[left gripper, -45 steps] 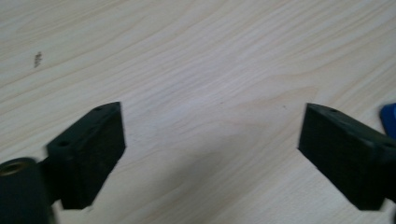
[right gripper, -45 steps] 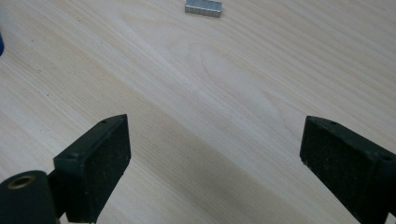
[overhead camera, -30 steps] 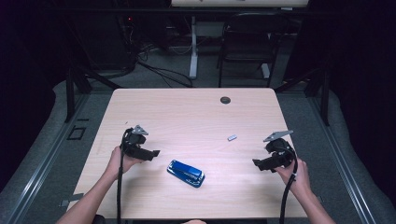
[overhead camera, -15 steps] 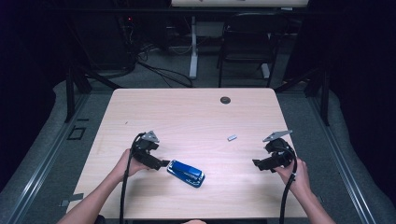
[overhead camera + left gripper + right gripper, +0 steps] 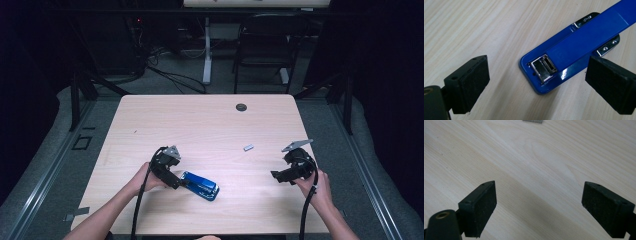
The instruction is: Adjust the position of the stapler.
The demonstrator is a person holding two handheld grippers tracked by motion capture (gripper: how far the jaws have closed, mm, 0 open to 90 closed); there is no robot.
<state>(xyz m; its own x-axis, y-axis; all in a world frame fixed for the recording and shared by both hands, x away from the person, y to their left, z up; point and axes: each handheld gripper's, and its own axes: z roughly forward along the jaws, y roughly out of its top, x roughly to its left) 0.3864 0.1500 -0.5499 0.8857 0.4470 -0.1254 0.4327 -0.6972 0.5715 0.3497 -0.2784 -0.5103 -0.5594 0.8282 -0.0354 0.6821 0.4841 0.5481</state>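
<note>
A blue stapler (image 5: 201, 184) lies flat on the wooden table (image 5: 210, 125), near the front, left of the middle. My left gripper (image 5: 186, 183) reaches its left end; its jaws have just been opening. In the left gripper view the stapler (image 5: 574, 47) lies between and just beyond the wide-apart jaws, and the pads (image 5: 471, 82) do not touch it. My left gripper (image 5: 536, 87) is open. My right gripper (image 5: 276, 176) hovers at the front right, open over bare wood (image 5: 539, 202). A small strip of staples (image 5: 248, 147) lies between the two hands, farther back.
A round black cable grommet (image 5: 241, 107) sits near the table's far edge. A chair (image 5: 265, 45) and cables stand on the dark floor beyond. The staple strip's edge (image 5: 532, 121) shows at the top of the right gripper view.
My left gripper has moved right and toward the front, from left of the stapler to its left end. The right gripper has stayed where it was.
</note>
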